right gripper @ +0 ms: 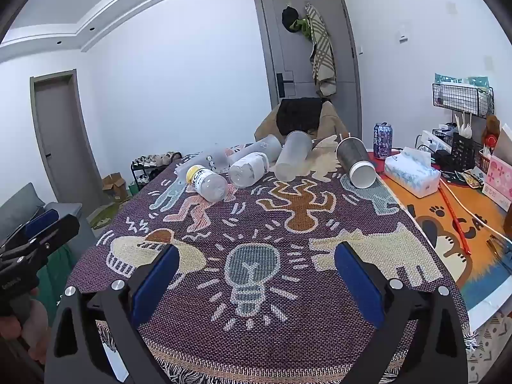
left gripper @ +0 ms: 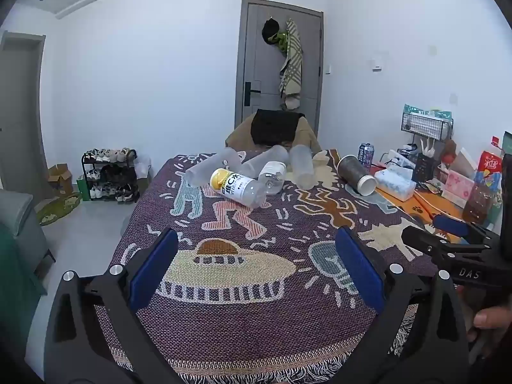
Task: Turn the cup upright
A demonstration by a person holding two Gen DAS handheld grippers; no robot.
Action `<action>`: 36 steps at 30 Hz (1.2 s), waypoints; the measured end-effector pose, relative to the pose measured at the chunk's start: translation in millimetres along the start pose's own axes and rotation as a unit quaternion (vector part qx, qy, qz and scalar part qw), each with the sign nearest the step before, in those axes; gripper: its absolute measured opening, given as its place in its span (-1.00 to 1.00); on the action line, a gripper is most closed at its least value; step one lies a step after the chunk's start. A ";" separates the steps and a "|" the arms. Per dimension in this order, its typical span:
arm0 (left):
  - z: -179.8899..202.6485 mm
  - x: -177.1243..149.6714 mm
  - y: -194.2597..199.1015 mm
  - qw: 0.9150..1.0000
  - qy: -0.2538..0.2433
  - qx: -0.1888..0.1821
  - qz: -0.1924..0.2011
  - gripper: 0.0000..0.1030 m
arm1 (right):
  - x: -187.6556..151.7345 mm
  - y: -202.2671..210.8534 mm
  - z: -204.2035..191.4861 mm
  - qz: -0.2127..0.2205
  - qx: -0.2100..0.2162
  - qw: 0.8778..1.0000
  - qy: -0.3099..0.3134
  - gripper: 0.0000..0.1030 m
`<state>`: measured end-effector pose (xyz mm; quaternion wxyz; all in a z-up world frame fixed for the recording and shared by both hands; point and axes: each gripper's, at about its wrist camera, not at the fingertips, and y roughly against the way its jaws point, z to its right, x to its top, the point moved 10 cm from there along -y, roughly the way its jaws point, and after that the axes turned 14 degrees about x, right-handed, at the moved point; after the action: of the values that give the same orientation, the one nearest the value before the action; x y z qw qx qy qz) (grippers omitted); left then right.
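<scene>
A dark paper cup (left gripper: 355, 174) (right gripper: 356, 161) with a white rim lies on its side at the far right of the patterned cloth, its mouth toward me. Three frosted plastic cups lie on their sides behind the bottles: one at the left (left gripper: 212, 165), one in the middle (left gripper: 264, 162) and one at the right (left gripper: 302, 166) (right gripper: 292, 159). My left gripper (left gripper: 256, 265) is open and empty, low over the near edge. My right gripper (right gripper: 256, 272) is open and empty, also near the front edge. Each gripper shows in the other's view, the right one (left gripper: 448, 233) and the left one (right gripper: 41, 227).
Two plastic bottles lie among the cups: one with a yellow cap (left gripper: 236, 187) (right gripper: 208, 182) and a clear one (left gripper: 272, 176) (right gripper: 248, 169). A can (right gripper: 383, 140), a tissue pack (right gripper: 412, 174), boxes and a wire rack (right gripper: 460, 99) crowd the right side. A chair (left gripper: 275, 131) stands beyond the table.
</scene>
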<state>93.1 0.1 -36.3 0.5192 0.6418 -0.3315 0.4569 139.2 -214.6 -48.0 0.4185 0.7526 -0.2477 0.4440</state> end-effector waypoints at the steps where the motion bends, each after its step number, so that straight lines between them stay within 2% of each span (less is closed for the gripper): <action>1: 0.1 0.1 0.1 1.000 0.001 0.001 0.000 0.89 | 0.3 0.2 0.4 0.001 0.002 1.000 -0.002 0.85; 11: 0.9 -4.4 1.5 1.000 0.001 0.000 -0.004 0.89 | 0.0 1.8 -0.8 0.003 0.008 1.000 -0.004 0.85; 27: -4.2 7.2 -3.5 1.000 0.008 -0.007 -0.003 0.89 | 2.0 -0.8 3.9 0.001 0.005 1.000 -0.012 0.85; 36: 7.8 20.6 -18.2 1.000 -0.023 -0.013 0.002 0.89 | 8.9 -15.0 13.0 -0.002 0.010 1.000 -0.021 0.85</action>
<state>118.8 -2.1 -24.1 0.5188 0.6448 -0.3499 0.4390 160.7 -217.8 -49.6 0.4068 0.7662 -0.2508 0.4297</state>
